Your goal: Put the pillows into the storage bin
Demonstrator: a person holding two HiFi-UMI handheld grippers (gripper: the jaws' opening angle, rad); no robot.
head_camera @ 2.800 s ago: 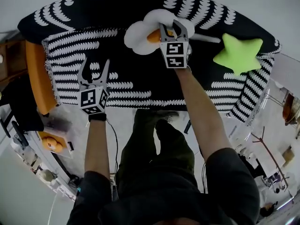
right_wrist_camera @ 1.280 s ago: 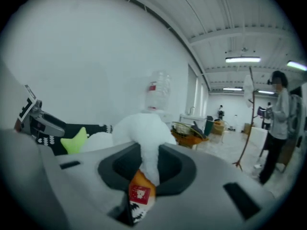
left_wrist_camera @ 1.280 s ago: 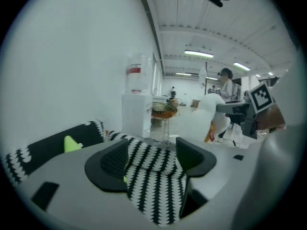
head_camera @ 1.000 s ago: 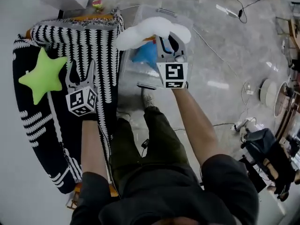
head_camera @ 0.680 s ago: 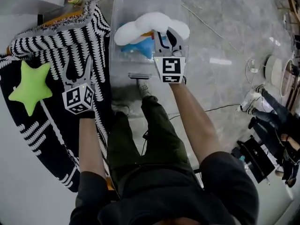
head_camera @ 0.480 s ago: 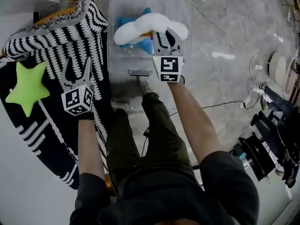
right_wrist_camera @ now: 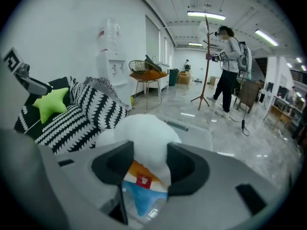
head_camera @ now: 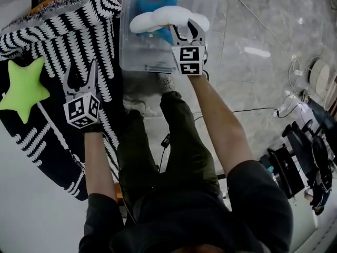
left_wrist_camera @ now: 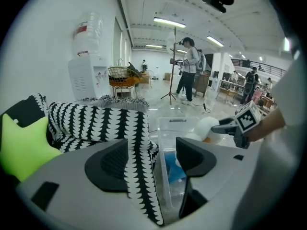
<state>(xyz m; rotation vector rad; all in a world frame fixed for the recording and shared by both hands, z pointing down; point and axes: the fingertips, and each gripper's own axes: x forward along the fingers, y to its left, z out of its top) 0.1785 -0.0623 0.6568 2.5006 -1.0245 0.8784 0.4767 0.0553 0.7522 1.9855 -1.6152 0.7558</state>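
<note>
A white fried-egg pillow with an orange yolk hangs over the clear storage bin. My right gripper has it between its jaws, which are opening; in the right gripper view the pillow still touches both pads. A blue star pillow lies inside the bin. A green star pillow rests on the black-and-white striped blanket to the left. My left gripper hovers over the blanket, open and holding nothing; the left gripper view looks past its jaws at the bin.
The bin stands on a grey marble floor beside the blanket-covered couch. My legs and feet are just below the bin. Cables and equipment lie at the right. A person with a tripod stands farther off, and a water dispenser is by the wall.
I have turned from the couch to the bin and carried the egg pillow over it. The right jaws have widened around the pillow. The left gripper stayed over the blanket.
</note>
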